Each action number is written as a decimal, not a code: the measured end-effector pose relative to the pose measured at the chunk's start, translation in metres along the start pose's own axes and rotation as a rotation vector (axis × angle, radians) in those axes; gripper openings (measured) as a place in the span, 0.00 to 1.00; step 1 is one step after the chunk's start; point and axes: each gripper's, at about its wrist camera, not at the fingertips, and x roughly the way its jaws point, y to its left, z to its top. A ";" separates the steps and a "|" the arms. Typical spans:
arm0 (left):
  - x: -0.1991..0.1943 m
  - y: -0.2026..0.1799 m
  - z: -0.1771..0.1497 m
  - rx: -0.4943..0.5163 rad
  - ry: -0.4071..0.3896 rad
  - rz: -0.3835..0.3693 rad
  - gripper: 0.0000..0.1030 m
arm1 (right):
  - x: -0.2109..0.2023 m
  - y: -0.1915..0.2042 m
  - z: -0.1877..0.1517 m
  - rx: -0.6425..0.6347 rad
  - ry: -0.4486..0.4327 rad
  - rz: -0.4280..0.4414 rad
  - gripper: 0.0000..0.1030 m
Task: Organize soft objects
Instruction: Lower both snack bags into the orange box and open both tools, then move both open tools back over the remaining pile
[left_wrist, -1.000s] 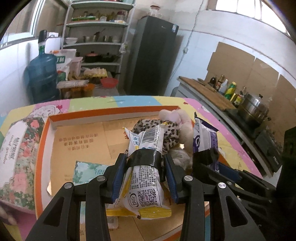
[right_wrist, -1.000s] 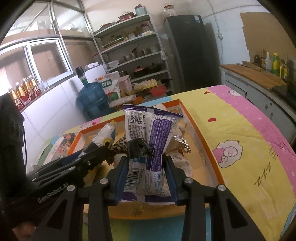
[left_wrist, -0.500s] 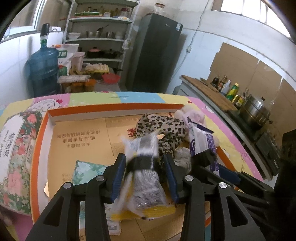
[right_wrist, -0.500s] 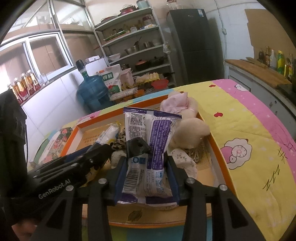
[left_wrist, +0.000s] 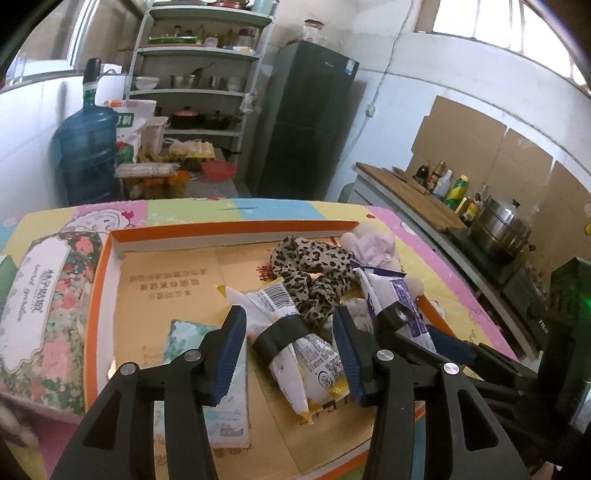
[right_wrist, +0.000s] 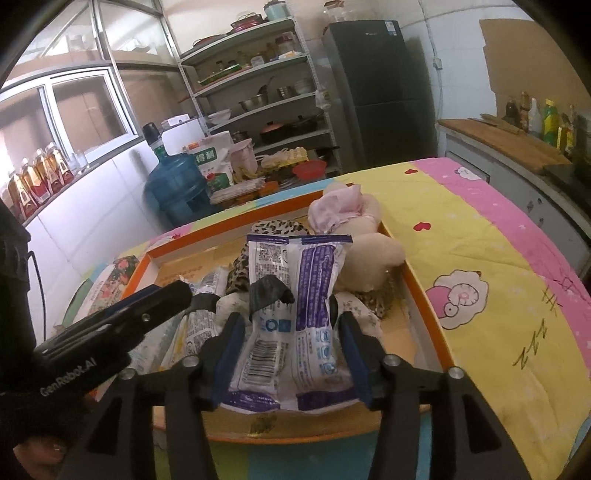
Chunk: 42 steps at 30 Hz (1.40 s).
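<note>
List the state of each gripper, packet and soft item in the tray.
Left gripper: open, straddling the yellow packet.
Yellow packet: released, lying tilted in the tray.
Right gripper: open around the purple packet.
Purple packet: upright between the fingers.
Leopard cloth: crumpled.
Plush toy: lying against the tray's right wall.

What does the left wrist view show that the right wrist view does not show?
Only the left wrist view shows the steel pot on the stove and the pale green tissue pack in the box. Only the right wrist view shows the bottles on the window ledge. Both share the orange box, leopard cloth, purple packet, yellow packet, and the blue water jug.
</note>
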 end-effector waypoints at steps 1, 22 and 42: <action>-0.002 0.001 0.000 0.001 -0.004 0.000 0.49 | -0.001 0.000 0.000 0.000 -0.004 -0.007 0.61; -0.056 0.021 -0.007 0.005 -0.083 0.050 0.49 | -0.030 0.029 -0.003 -0.009 -0.062 -0.008 0.62; -0.129 0.091 -0.025 -0.060 -0.154 0.157 0.49 | -0.035 0.119 -0.016 -0.108 -0.072 0.086 0.62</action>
